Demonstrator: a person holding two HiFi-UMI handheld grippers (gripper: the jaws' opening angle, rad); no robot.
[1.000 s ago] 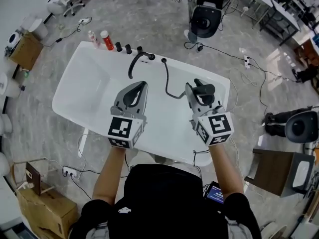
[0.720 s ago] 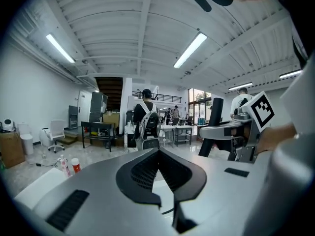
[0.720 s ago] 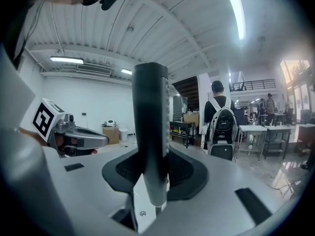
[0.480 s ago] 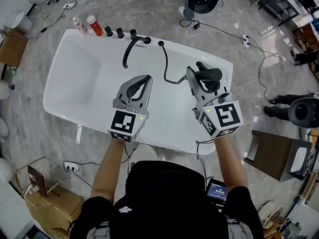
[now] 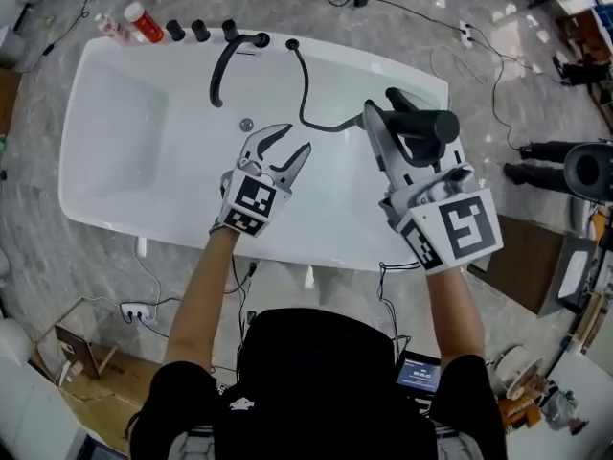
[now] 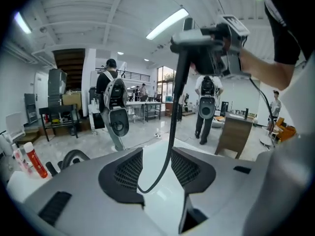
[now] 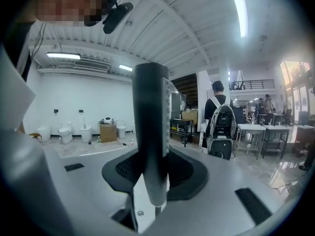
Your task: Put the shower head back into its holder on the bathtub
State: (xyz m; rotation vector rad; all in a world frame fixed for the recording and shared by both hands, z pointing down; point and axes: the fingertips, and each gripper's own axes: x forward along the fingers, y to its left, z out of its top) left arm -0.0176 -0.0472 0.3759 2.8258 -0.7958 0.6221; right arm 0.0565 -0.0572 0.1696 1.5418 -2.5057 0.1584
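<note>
The black shower head (image 5: 426, 125) is crosswise in my right gripper (image 5: 397, 123), which is shut on it above the right part of the white bathtub (image 5: 124, 151). In the right gripper view its handle (image 7: 150, 127) stands upright between the pads (image 7: 118, 173). Its black hose (image 5: 305, 94) runs from the fitting on the far rim (image 5: 292, 44) down into the tub and across to the head. My left gripper (image 5: 292, 144) hangs low over the tub's middle, its jaws opening. In the left gripper view the hose (image 6: 170, 141) shows in the gap, untouched by the pads (image 6: 123, 171).
A curved black spout (image 5: 222, 65) and three black knobs (image 5: 200, 30) sit on the far rim, with bottles (image 5: 144, 19) at its left end. A drain (image 5: 246, 125) lies in the tub floor. Cables (image 5: 144, 286) cross the floor; a wooden cabinet (image 5: 536, 257) stands at the right.
My left gripper has dropped toward the tub's middle and its jaws have gone from shut to apart. The right gripper kept its hold on the shower head and shifted a little.
</note>
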